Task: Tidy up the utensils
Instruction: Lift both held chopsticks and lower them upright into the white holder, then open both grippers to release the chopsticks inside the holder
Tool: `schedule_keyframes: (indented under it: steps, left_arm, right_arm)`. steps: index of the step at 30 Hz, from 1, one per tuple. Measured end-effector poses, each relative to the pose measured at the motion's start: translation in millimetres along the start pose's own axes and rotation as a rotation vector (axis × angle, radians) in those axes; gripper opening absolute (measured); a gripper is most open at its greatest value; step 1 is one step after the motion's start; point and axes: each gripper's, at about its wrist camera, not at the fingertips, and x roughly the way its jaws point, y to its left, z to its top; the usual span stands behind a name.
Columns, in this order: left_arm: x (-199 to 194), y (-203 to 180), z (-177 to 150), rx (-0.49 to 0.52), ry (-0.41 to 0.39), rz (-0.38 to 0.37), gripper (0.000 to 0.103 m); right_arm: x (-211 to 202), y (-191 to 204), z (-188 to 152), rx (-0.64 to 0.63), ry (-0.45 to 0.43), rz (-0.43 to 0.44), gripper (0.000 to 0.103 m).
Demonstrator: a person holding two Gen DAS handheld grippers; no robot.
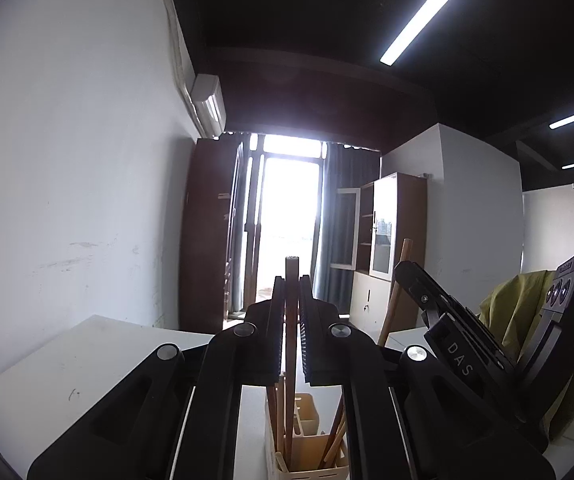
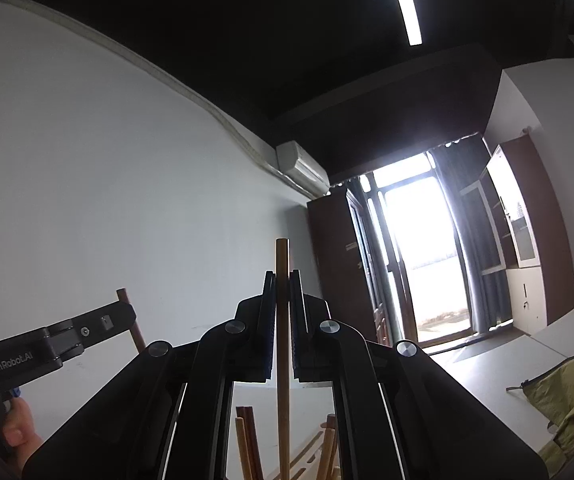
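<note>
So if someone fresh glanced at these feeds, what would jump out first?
Each gripper pinches one upright stick: the left gripper a dark chopstick, the right gripper a lighter chopstick. Below them stands the beige utensil holder, sticks already inside. Behind, the bright window glares.
</note>
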Motion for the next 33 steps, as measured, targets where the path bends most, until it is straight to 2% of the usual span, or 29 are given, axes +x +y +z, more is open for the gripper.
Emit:
schedule_keyframes:
  steps: [7, 17, 29, 33]
  left_arm:
    - [20.4, 3.4, -12.6, 0.000, 0.089, 0.014, 0.006]
    - [43.7, 15.3, -32.6, -0.012, 0.236, -0.010, 0.006]
    - [40.6, 23.1, -42.0, -0.020, 0.287, -0.010, 0.007]
    - [32.3, 24.3, -39.4, -0.014, 0.280, -0.009, 0.017]
  right_arm:
    - [6.1, 2.2, -13.9, -0.003, 0.054, -0.006, 0.007]
    - [5.9, 6.6, -32.5, -0.008, 0.121, -0.011, 0.007]
    - [8.5, 9.9, -40.8, -0.034, 0.187, -0.029, 0.007]
    - [4.8, 9.9, -39.5, -0.026, 0.200, -0.031, 0.008]
